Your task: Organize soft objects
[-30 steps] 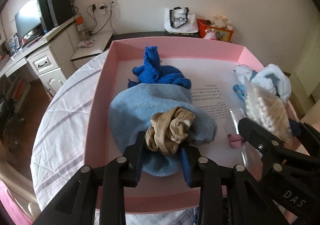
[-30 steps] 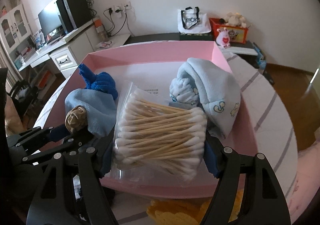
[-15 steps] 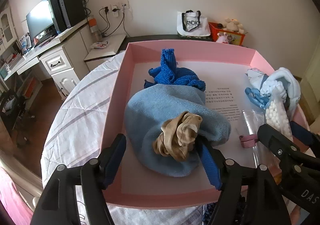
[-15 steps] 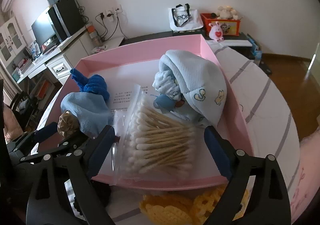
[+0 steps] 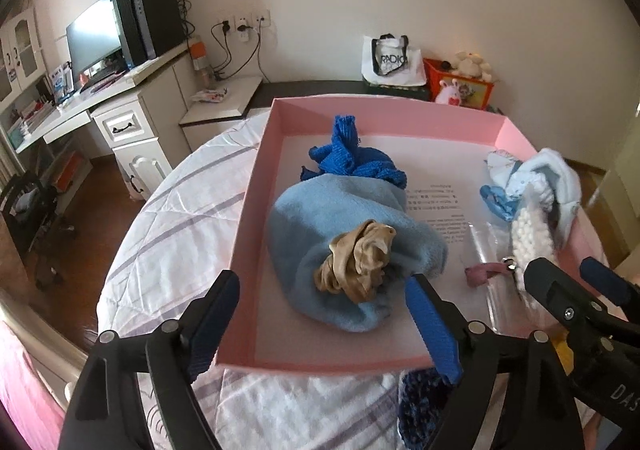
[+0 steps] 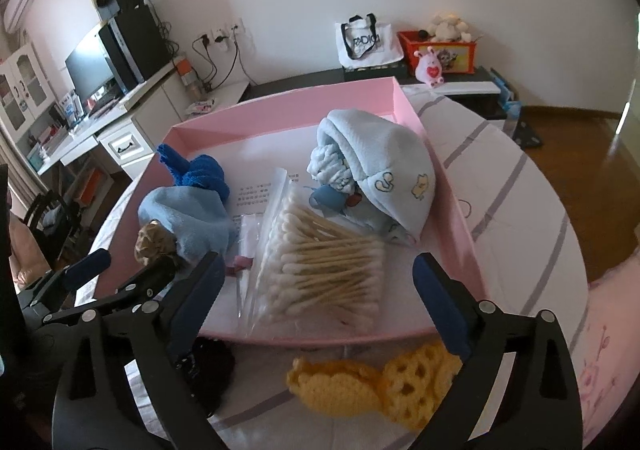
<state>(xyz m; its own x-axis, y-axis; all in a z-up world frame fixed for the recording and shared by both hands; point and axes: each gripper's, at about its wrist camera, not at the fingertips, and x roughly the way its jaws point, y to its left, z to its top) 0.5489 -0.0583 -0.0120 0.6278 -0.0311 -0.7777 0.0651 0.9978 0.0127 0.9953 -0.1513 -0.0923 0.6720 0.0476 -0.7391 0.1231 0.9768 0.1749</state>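
Left hand-held gripper (image 5: 324, 322): its jaws have just been opening and are now standing spread, nothing pinched; the scrunchie (image 5: 358, 262) that was between them 1 second ago is now lying ahead of the pads, clear of both.
Right hand-held gripper (image 6: 316, 286): its jaws have just been opening too and are standing wide, nothing pinched; the swab bag (image 6: 320, 254) that filled the gap is now lying free in front of them.
Pull-back: both grippers are sitting nearer the tray's (image 5: 244, 250) front wall than 1 second ago, and each view is taking in more of the tray.
Scrunchie: resting on top of the light blue cloth (image 5: 312, 217) in the tray's left half, touching it.
Swab bag: lying flat on the tray floor in the right half, just beside the baby hat (image 6: 392, 173) and touching its lower edge.
Dark blue knit (image 5: 352, 157): bunched behind the light blue cloth, toward the far wall.
Outside the tray: 2 yellow crocheted pieces (image 6: 372, 382) and a dark item (image 6: 208, 366) are lying on the striped surface (image 6: 520, 185) just before the front wall.
Meaning for the task: 2 drop-offs are looking finished at once, so 5 items are now sitting inside.
Likely next: both grippers are free, and the pieces in front of the tray are probably the remaining work.
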